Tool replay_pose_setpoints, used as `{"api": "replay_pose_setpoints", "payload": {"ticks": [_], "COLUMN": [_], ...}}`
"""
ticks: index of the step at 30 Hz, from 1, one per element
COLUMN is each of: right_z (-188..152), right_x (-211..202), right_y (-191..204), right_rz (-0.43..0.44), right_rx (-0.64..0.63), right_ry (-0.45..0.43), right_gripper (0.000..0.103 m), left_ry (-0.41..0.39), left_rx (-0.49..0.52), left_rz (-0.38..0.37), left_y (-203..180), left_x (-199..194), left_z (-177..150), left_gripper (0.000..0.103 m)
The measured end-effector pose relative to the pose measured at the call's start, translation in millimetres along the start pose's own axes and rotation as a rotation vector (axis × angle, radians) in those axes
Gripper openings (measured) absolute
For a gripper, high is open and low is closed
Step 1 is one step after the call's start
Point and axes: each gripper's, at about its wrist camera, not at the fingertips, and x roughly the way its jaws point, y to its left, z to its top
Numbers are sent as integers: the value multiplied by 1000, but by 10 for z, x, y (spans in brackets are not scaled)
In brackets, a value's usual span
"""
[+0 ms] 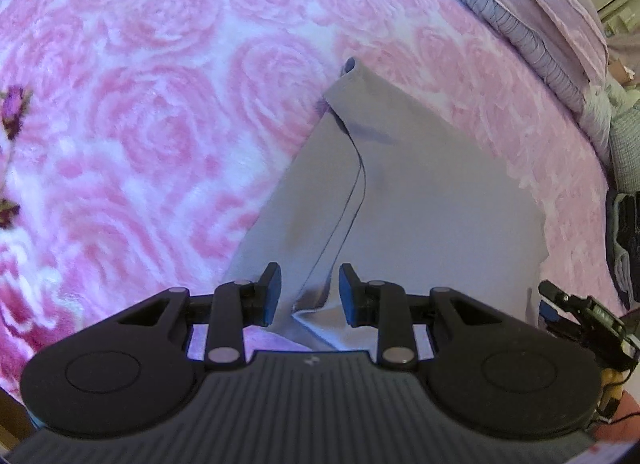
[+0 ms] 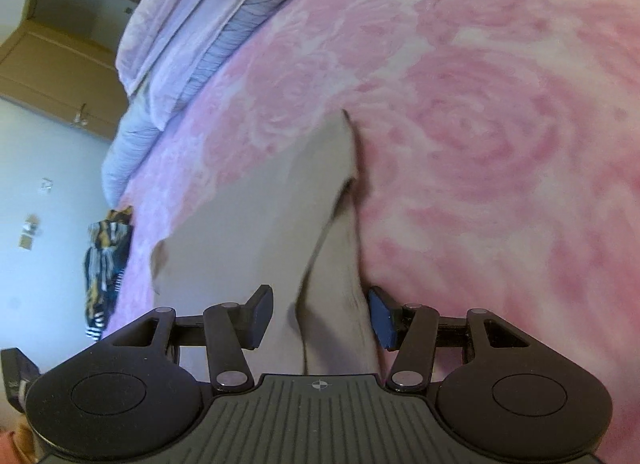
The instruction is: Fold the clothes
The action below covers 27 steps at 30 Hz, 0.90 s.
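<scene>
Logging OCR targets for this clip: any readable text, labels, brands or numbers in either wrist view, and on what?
No readable text in either view.
Left gripper body: small pale mark, too blurred to read.
Right gripper body: a crosshair symbol, no letters.
Grey garment and pink rose blanket: no print or label visible.

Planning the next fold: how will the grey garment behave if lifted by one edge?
Probably floppy: the grey garment already creases and bunches between the left claw pads. Likely light, since it lies thin and flat on the pink blanket. It may drag on that fuzzy pile rather than slide.
</scene>
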Motion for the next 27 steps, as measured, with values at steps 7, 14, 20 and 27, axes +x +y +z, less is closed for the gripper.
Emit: {"api": "replay_pose_setpoints", "payload": {"ticks": [7,14,20,27], "right_z": [16,46,53,-13], "right_x": [68,174,245,639], "right_y": [-97,-103,212,1380], "right_rz": [67,59,-131,-716], "right_rx": [14,108,65,-205], "right_ry": [50,55,62,88], "right_gripper": [36,13,0,0], "left_ry": [-7,-10,-2,52], "left_rx": [-13,-16,33,130], "left_rz": [14,29,37,17], "left_y": [3,67,206,611], "left_x": [-10,-3,-11,118], "left_z": [34,161,427,927], "left_gripper": [26,26,26,26]}}
